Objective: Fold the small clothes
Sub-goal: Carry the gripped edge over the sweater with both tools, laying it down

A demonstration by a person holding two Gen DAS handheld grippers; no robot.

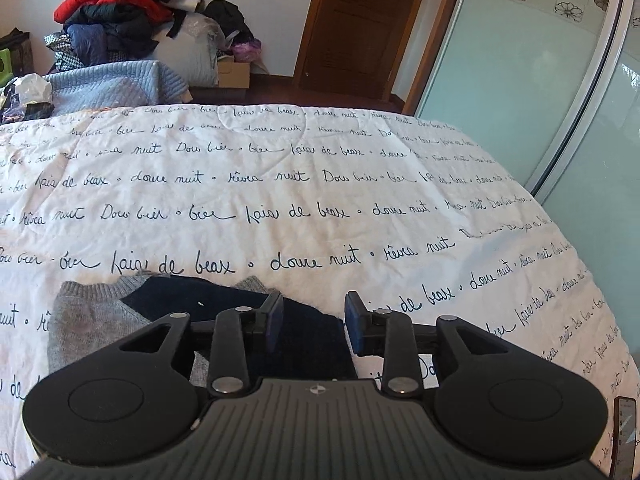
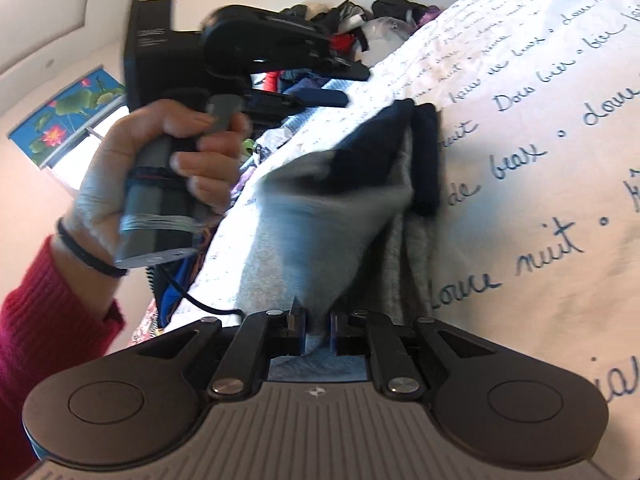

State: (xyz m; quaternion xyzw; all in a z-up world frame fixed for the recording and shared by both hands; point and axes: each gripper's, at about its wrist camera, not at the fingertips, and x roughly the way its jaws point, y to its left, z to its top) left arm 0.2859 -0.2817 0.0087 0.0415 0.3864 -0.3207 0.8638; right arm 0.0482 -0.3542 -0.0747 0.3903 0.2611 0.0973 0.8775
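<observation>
Grey-and-navy sweater (image 2: 336,200) corner's pinched in my right gripper (image 2: 318,334), lifted off the quilt (image 2: 540,160) to fold; left gripper (image 1: 314,320) gapes empty above it.

surface: bed (image 1: 280,200) under a white quilt printed with dark cursive script | on it: grey-and-navy knit garment (image 1: 92,320) lay at the near edge, one grey part lifted off the quilt | far-left corner: blue quilted blanket (image 1: 108,88)
</observation>
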